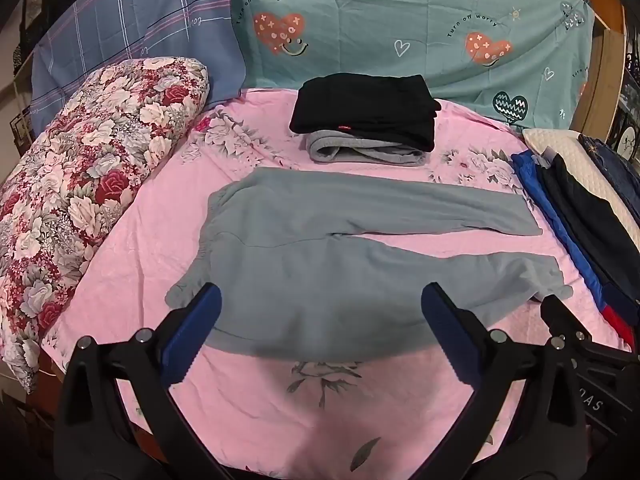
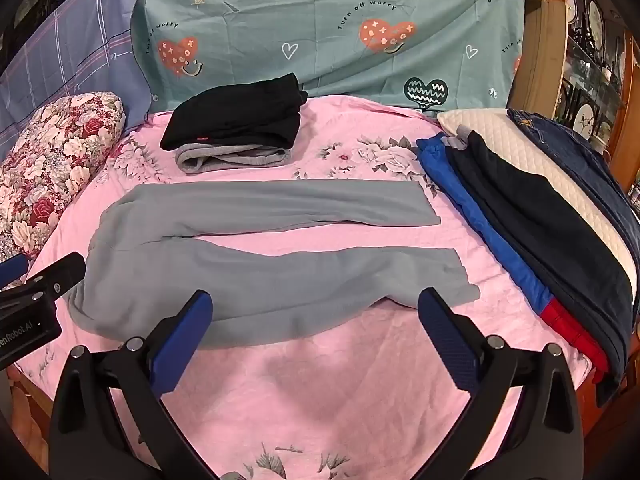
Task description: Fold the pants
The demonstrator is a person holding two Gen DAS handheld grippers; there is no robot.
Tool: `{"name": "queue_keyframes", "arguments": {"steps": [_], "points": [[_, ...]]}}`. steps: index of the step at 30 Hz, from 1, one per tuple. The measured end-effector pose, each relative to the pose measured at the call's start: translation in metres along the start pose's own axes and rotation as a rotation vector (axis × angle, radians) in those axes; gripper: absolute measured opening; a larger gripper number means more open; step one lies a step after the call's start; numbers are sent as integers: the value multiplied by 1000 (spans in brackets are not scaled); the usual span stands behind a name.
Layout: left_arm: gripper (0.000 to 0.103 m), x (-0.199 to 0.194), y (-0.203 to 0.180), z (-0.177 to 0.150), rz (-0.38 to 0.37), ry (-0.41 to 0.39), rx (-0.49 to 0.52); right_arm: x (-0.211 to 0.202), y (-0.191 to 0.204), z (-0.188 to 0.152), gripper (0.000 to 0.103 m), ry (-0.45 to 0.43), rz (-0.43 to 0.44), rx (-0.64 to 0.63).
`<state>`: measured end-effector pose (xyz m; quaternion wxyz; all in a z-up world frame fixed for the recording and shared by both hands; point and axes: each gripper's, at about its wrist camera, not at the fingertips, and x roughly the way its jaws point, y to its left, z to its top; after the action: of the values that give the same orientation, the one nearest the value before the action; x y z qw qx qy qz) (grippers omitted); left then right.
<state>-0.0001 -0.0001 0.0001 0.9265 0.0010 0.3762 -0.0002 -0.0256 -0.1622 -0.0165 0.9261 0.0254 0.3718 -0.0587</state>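
Note:
Grey pants (image 1: pixel 320 252) lie flat on the pink floral sheet (image 1: pixel 280 400), waistband to the left and both legs stretched to the right, with a narrow gap between the legs. They also show in the right wrist view (image 2: pixel 260 272). My left gripper (image 1: pixel 320 316) is open and empty, hovering over the near edge of the pants by the waist. My right gripper (image 2: pixel 316 320) is open and empty, hovering over the near leg. The right gripper's body shows at the right of the left wrist view (image 1: pixel 568 332); the left one shows at the left of the right wrist view (image 2: pixel 36 296).
A folded stack of black pants on grey pants (image 1: pixel 364 124) sits behind. Several unfolded garments, blue, dark and denim (image 2: pixel 532 224), lie on a white pillow (image 2: pixel 492 136) at right. A floral bolster (image 1: pixel 80 192) is at left. Teal and blue pillows stand behind.

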Motion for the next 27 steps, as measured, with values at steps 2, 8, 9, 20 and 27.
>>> {"name": "queue_keyframes", "arguments": {"steps": [2, 8, 9, 20, 27], "points": [[101, 0, 0, 0, 1, 3, 0, 0, -1, 0, 102, -1, 2, 2], [101, 0, 0, 0, -1, 4, 0, -2, -2, 0, 102, 2, 5, -4], [101, 0, 0, 0, -1, 4, 0, -3, -3, 0, 102, 2, 5, -5], [101, 4, 6, -5, -1, 6, -2, -2, 1, 0, 102, 6, -1, -11], [101, 5, 6, -7, -1, 8, -2, 0, 4, -1, 102, 8, 0, -16]]}}
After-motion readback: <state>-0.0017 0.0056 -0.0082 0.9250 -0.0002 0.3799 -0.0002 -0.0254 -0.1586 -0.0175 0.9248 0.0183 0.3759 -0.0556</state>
